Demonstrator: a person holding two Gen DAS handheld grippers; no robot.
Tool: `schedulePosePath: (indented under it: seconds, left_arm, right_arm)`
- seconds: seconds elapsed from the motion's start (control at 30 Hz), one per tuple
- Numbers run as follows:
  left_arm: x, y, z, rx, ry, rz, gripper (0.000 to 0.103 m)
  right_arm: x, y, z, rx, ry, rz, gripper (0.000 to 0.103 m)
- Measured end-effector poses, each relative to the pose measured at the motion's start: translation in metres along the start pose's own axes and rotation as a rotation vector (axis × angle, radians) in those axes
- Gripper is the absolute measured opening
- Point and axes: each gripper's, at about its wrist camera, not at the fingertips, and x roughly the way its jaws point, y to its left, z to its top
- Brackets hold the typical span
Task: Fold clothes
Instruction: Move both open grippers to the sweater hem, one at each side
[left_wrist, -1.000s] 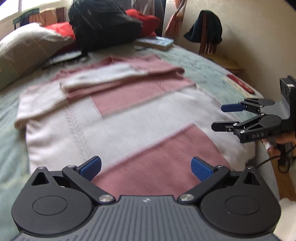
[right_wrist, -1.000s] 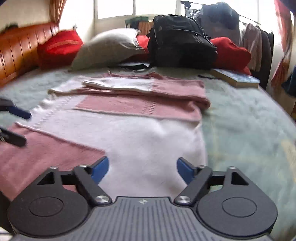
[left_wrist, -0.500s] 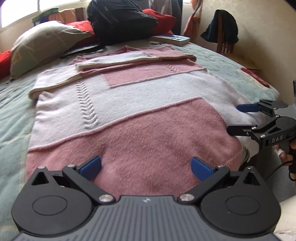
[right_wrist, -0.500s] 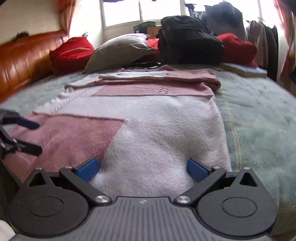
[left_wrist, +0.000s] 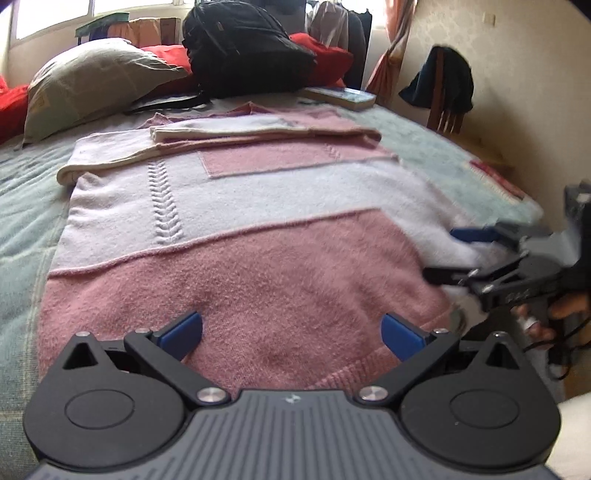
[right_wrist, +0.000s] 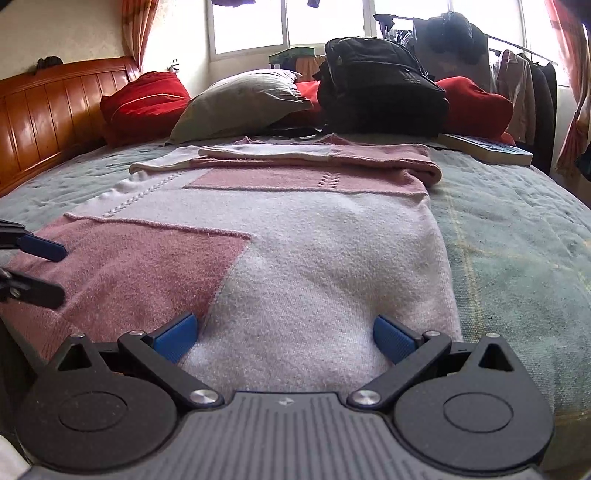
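Both grippers (left_wrist: 291, 334) (right_wrist: 286, 338) wide over sweater (left_wrist: 236, 273)

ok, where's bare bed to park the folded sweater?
Two free strips of bedspread: one right of the sweater, from the near edge up to the book; one on its left, toward the wooden headboard. The far end is crowded: grey pillow, black backpack and red cushions.

We counted one pink-and-white sweater (right_wrist: 295, 236), one black backpack (right_wrist: 380, 92), one grey pillow (right_wrist: 240, 99), two red cushions (right_wrist: 144, 103) (right_wrist: 476, 107), one book (right_wrist: 487, 147) and two grippers (left_wrist: 291, 332) (right_wrist: 282, 334).
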Motion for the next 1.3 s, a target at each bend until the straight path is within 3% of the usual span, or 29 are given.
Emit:
schedulePosePath:
  seconds: [0.43,0.67,1.03,1.17,1.3]
  left_arm:
    - [-0.012,0.081,0.009,-0.329,-0.061,0.021,0.102]
    - [0.004,0.097,0.078,-0.292,-0.05,-0.02,0.102]
    - [0.09,0.17,0.106,-0.52,0.026,-0.013,0.102]
    - [0.085,0.18,0.112,-0.564,0.015,-0.008,0.102]
    - [0.089,0.168,0.138,-0.476,-0.017,-0.018,0.102]
  right_arm:
    - [-0.014,0.006,0.009,0.036,-0.033,0.026,0.103]
    - [-0.01,0.014,0.02,0.016,-0.056,0.062,0.103]
    - [0.004,0.0,0.023,0.068,-0.03,0.079,0.103]
    - [0.008,-0.007,0.023,0.097,-0.027,0.082,0.103]
    - [0.01,-0.011,0.023,0.118,-0.027,0.077,0.103]
